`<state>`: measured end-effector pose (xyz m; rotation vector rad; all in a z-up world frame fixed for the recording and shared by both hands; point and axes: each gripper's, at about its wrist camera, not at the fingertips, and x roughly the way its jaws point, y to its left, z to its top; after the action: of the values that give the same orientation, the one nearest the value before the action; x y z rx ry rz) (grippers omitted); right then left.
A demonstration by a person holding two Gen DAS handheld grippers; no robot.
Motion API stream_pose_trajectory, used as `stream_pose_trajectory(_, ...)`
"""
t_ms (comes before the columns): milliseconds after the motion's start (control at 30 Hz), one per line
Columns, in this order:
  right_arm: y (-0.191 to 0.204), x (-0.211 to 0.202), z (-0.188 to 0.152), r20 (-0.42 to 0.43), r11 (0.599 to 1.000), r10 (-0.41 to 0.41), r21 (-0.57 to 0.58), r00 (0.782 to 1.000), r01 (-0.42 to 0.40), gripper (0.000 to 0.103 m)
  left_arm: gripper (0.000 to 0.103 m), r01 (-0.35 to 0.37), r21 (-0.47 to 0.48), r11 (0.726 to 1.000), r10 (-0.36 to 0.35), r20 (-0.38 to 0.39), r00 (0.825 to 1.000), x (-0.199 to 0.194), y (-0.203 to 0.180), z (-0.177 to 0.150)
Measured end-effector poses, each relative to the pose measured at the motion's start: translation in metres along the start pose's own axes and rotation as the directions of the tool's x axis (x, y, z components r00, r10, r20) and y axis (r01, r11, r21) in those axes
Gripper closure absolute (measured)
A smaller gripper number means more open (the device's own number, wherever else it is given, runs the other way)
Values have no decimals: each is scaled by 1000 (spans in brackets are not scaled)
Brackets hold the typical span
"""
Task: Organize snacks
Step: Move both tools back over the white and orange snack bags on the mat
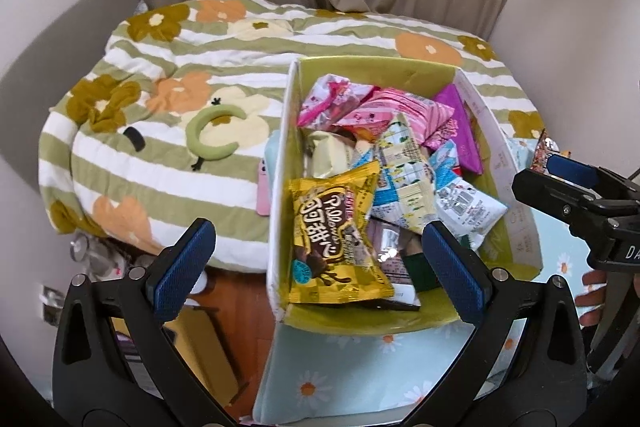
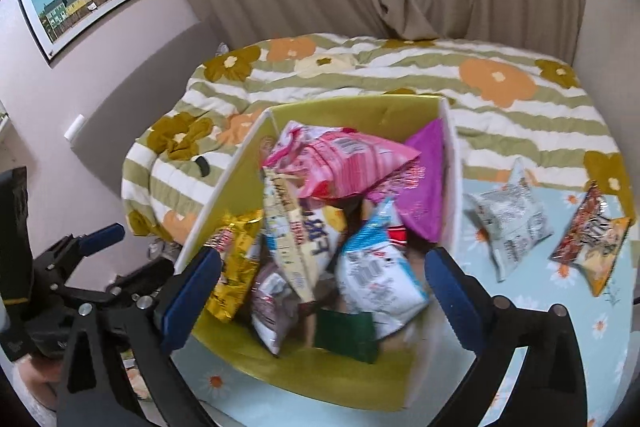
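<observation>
Basically a cardboard box (image 1: 404, 323), green inside, sits on a daisy-print sheet (image 1: 332, 387) on the bed, crammed with snack packs. On top at its near-left corner lies a yellow chocolate snack bag (image 1: 336, 227), long axis running from the near wall toward the far one. Pink bags (image 2: 352, 163) lie at the far end. Two more packs (image 2: 508, 219) lie on the sheet right of the box. Left gripper (image 1: 316, 267) and right gripper (image 2: 324, 291) both angled down over the box, jaws wide apart, holding nothing.
</observation>
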<state>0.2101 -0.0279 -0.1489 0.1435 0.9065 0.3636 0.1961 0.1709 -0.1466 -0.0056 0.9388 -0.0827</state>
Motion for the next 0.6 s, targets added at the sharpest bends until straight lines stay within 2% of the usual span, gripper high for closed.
stream_pose_trajectory(200,-13,-21,-3,37,1000,-17,18,999,16,1,1,-7,49,999,6,35,999,-12,-20,8)
stream_pose_trajectory(367,-30,-45,-2,67,999,-46,20,997,45,1,1,20,59,998,-25,72,997,-23,-45,18)
stream_pose_trajectory(600,-94,-92,-2,125,991,-116,76,985,107,1,1,67,102,993,-76,89,993,-22,-122,39)
